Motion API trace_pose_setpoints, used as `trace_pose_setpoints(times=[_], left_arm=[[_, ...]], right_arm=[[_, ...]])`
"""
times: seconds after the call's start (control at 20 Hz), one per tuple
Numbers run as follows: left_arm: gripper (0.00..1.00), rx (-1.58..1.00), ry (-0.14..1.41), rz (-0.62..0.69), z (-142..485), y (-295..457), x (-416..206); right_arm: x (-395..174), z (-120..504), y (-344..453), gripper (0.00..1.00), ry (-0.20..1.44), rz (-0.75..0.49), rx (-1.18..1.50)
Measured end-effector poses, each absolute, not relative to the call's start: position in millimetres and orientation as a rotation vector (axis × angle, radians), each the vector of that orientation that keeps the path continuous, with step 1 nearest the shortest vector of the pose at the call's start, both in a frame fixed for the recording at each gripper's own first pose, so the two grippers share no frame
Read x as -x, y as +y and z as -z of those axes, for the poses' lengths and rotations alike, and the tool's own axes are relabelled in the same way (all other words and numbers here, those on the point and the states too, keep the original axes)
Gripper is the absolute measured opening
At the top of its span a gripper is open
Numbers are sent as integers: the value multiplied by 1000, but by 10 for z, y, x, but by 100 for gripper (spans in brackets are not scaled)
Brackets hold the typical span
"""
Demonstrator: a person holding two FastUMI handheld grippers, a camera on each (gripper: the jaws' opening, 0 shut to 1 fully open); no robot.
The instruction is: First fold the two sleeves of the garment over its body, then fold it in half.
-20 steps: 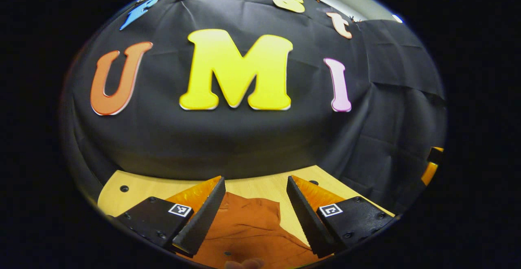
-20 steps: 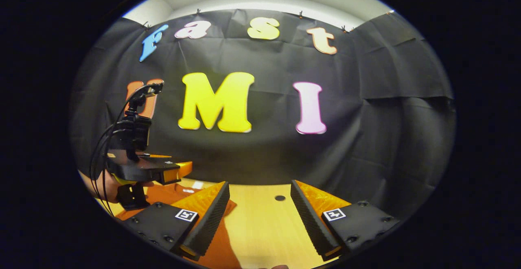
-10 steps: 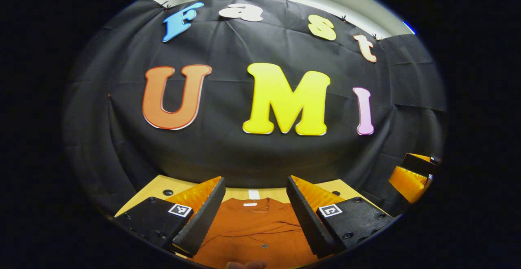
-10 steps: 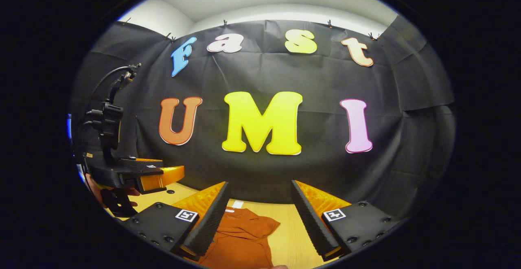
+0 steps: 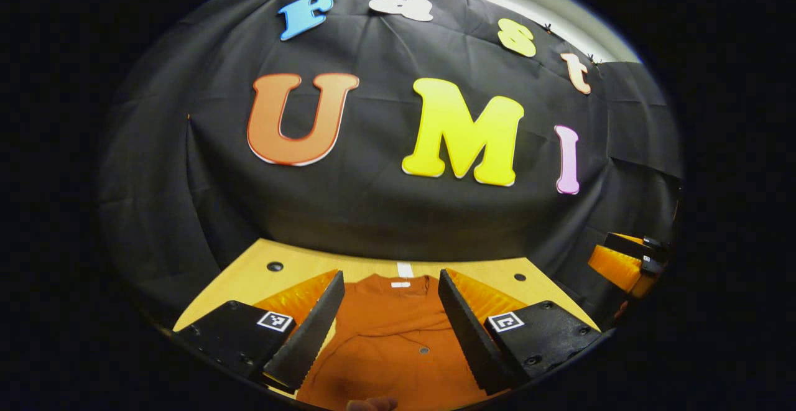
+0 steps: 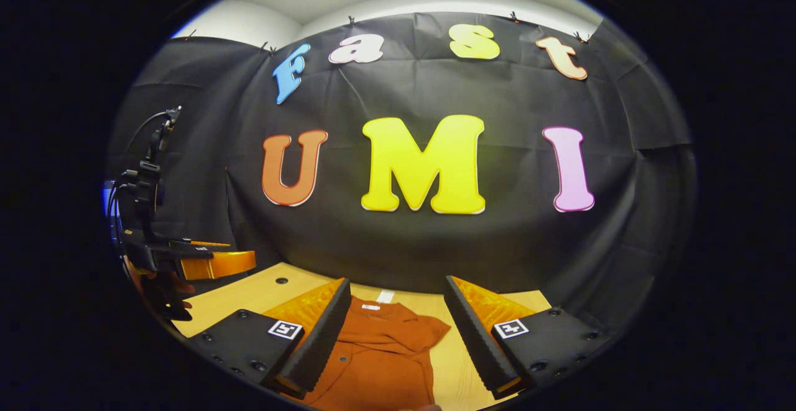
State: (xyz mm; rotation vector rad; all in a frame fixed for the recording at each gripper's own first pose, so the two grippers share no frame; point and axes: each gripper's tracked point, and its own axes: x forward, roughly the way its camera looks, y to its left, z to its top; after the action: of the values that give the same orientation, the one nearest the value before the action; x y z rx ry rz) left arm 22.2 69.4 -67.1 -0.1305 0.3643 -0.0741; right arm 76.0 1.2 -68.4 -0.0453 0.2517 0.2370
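My left tongs (image 5: 390, 318) and right tongs (image 6: 395, 327) hover spread and empty above the orange garment (image 5: 392, 342), lying flat on the wooden surface (image 5: 249, 277) before the black cloth wall (image 6: 404, 243).

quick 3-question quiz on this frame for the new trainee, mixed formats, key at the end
1. True or false: the left hand-held gripper is shut on the orange shirt.
2. Multiple choice: in the right gripper view, the shirt's right sleeve is: A) folded over the body; B) spread out sideways on the wooden table; C) held between the right hand-held gripper's fingers.
3. Fill in: the shirt's collar end, with its white tag, points toward the ____ of the booth.

Key: 1 false, both grippers are open above the shirt; 2 B; 3 back wall, the black cloth.
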Motion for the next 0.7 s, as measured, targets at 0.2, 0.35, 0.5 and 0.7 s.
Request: trace_pose_setpoints(times=[0.2, 0.35, 0.5, 0.7], left_arm=[[98, 136, 541, 131, 1391, 960, 201], [98, 150, 730, 152, 2099, 1184, 720], [99, 161, 882, 148, 2699, 1389, 1212], [99, 213, 982, 96, 3126, 1661, 1653]], right_arm=[[-506, 1150, -162, 95, 361, -303, 28], [-191, 1783, -450, 96, 527, -296, 18], [230, 2346, -667, 96, 671, -278, 27], [769, 3031, -949, 96, 838, -245, 70]])
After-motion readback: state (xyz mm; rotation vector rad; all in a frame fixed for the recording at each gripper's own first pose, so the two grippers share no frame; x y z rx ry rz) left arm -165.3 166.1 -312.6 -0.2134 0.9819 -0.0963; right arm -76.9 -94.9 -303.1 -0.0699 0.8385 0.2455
